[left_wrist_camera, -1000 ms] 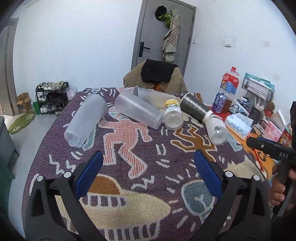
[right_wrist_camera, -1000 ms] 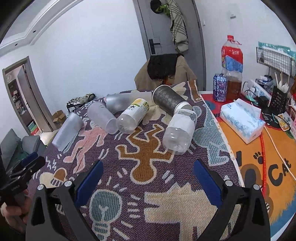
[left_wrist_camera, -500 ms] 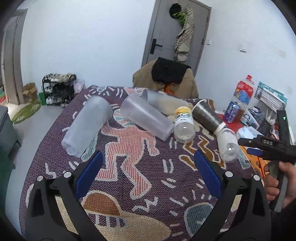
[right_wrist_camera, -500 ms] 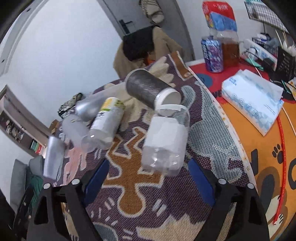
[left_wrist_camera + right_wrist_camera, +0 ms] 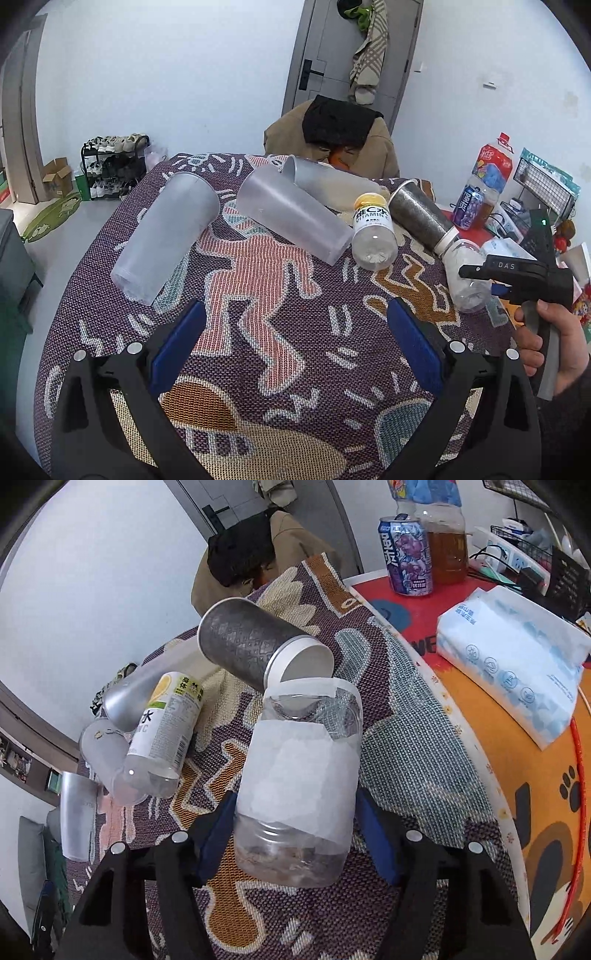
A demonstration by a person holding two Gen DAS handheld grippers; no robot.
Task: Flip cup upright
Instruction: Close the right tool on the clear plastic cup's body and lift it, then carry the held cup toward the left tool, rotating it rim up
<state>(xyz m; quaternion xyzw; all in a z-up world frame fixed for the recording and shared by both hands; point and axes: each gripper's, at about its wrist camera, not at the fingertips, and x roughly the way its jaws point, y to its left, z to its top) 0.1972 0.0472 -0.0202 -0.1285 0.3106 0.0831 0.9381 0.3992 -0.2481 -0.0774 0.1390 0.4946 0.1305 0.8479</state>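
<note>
Patterned cloth covers the table (image 5: 280,295), and behind it a coat-draped chair (image 5: 332,147) stands before a grey door. Several vessels lie on their sides in a loose row across the far half: a frosted cup (image 5: 166,236) at the left, another frosted cup (image 5: 291,218) near the middle, a yellow-capped bottle (image 5: 373,232), a dark textured tumbler (image 5: 251,642), and, nearest the right edge, the clear cup (image 5: 299,786) with a white paper label.

Over the last second the right gripper (image 5: 295,830) has travelled from well short of the row to straddling that clear cup. Its blue pads now sit on either side of the cup's near end, jaws apart; whether the pads already touch the plastic is hard to tell, since the cup's body hides the contact line. The cup lies with its far end against the tumbler's white rim.

The left gripper (image 5: 295,343) hangs open over bare cloth, near nothing, though its view has lifted and swung slightly.

So the reach looks finished and the squeeze comes next. Thin clear plastic may flex or slip, so a firm grasp before tipping upright seems wise.
</note>
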